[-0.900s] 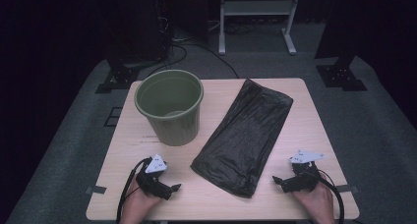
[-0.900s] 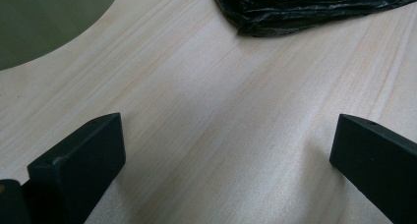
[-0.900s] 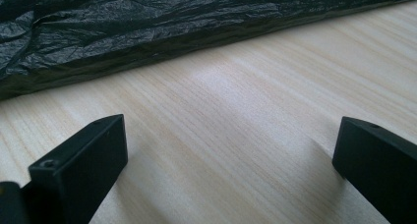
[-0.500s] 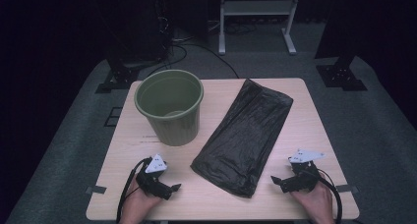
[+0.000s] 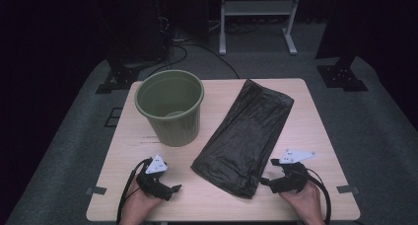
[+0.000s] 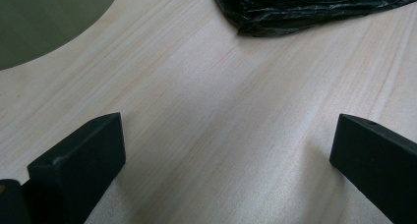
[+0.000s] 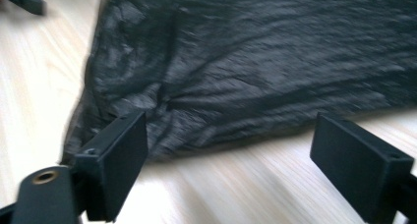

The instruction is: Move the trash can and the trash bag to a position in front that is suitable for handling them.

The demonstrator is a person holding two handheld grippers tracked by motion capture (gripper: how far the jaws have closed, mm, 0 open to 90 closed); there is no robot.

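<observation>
the right tool [image 5: 268, 178] is hovering with jaws apart at the near end of the black bag [image 5: 246, 136] lying flat on the worktop [image 5: 320, 136] — pinching just one thin layer risks slipping — left tool [image 5: 172, 189] is also gaping, empty.

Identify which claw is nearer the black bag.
The right claw: its open jaws almost touch the black bag; the left claw rests farther away.

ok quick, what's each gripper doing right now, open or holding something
Left gripper: open, holding nothing, over bare table.
Right gripper: open, holding nothing, jaws at the near edge of the black bag.
</observation>
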